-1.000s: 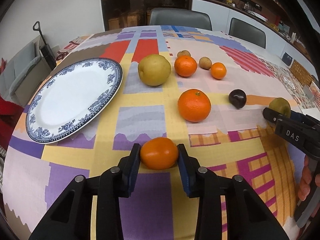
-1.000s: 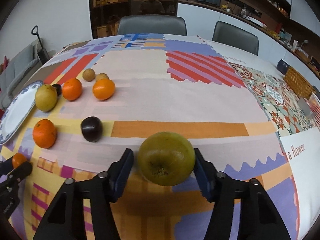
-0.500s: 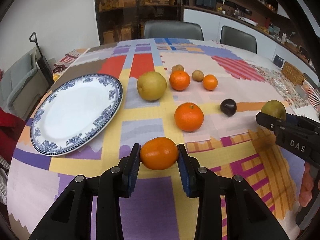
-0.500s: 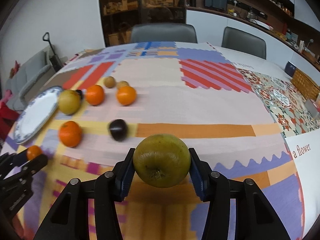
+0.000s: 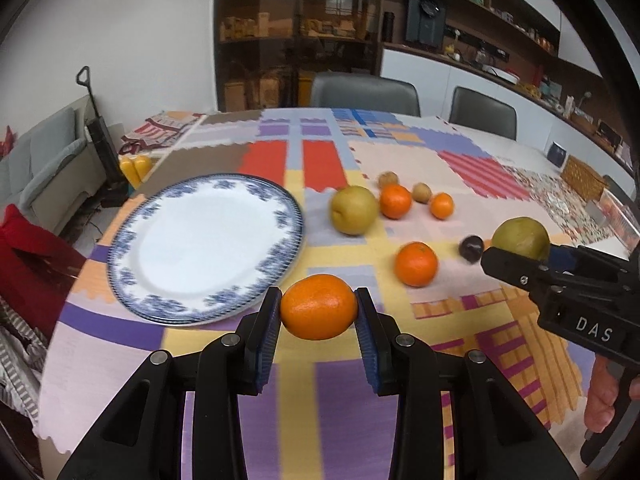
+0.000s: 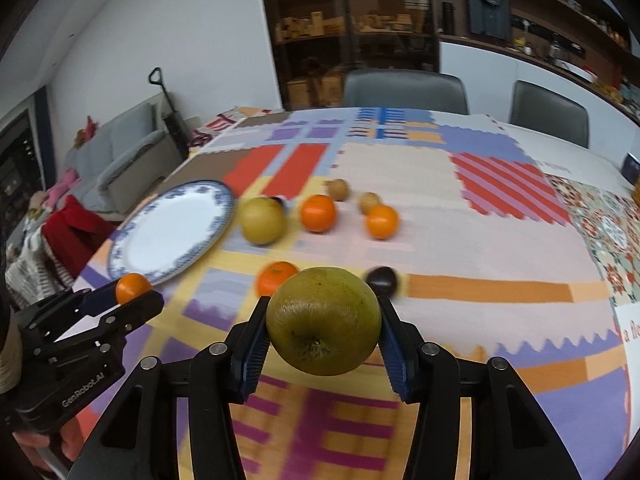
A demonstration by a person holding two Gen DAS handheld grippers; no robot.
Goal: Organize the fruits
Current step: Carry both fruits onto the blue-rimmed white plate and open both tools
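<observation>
My left gripper (image 5: 319, 310) is shut on an orange (image 5: 319, 307), held above the cloth just in front of the blue-rimmed white plate (image 5: 204, 242). My right gripper (image 6: 323, 326) is shut on a large green pear-like fruit (image 6: 323, 326), lifted off the table; it also shows at the right of the left wrist view, where the fruit (image 5: 520, 238) sits between its pads. On the cloth lie a yellow pear (image 5: 354, 216), three oranges (image 5: 416, 264), a dark plum (image 5: 471, 247) and two small brown fruits (image 5: 422, 193).
The patchwork cloth covers a round table (image 5: 120, 380). Two grey chairs (image 5: 364, 94) stand at the far side. A wicker basket (image 5: 582, 178) sits at the far right, a sofa (image 6: 128, 164) and an upright vacuum (image 5: 100, 136) to the left.
Both grippers have risen with their fruit and tilted up, so the table looks smaller and lower. The right gripper has swung left towards the plate.
</observation>
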